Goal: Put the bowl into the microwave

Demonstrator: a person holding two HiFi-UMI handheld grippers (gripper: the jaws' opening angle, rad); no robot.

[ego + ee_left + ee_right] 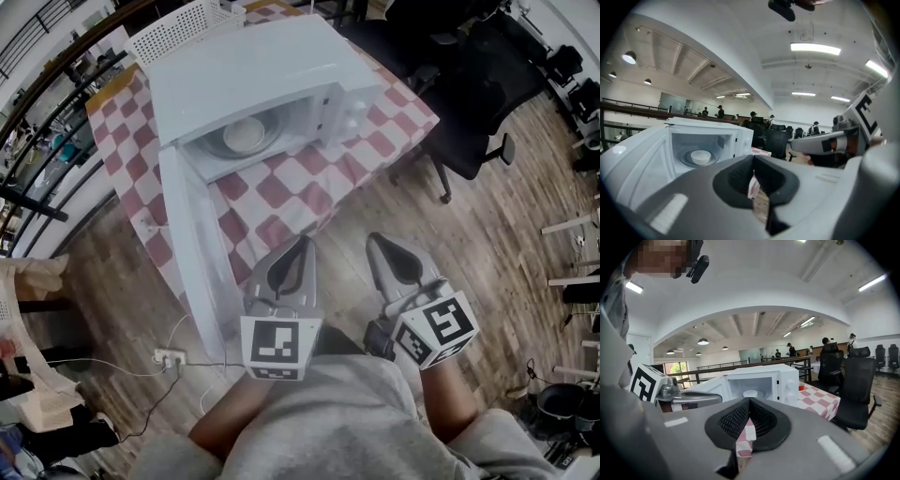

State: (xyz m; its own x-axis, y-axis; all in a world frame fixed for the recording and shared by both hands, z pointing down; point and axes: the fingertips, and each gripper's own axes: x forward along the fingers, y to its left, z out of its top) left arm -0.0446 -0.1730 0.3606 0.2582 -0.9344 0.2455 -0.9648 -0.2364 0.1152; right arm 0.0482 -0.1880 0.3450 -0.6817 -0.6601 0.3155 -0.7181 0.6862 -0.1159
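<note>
In microwave (253, 75) w/ door (192, 244) open: bowl (246, 134).

We see our left gripper (753, 161) with its fingers (693, 197) closed together, nothing between them. Beyond, to the left, the microwave (733, 136) stands with its door (633, 164) swung open, the white bowl (700, 156) on its turntable (686, 161). The right gripper (825, 143) juts in at right.

The microwave (253, 75) is cased in smooth, glossy white; the bowl (247, 134) is seen as smooth and pale. The tabletop (281, 192) is covered by checked cloth. The floor (506, 234) is laid in wood planks. The right gripper (749, 401) is fitted with matt grey plastic fingers (825, 446) and ribbed black pads (733, 420).
</note>
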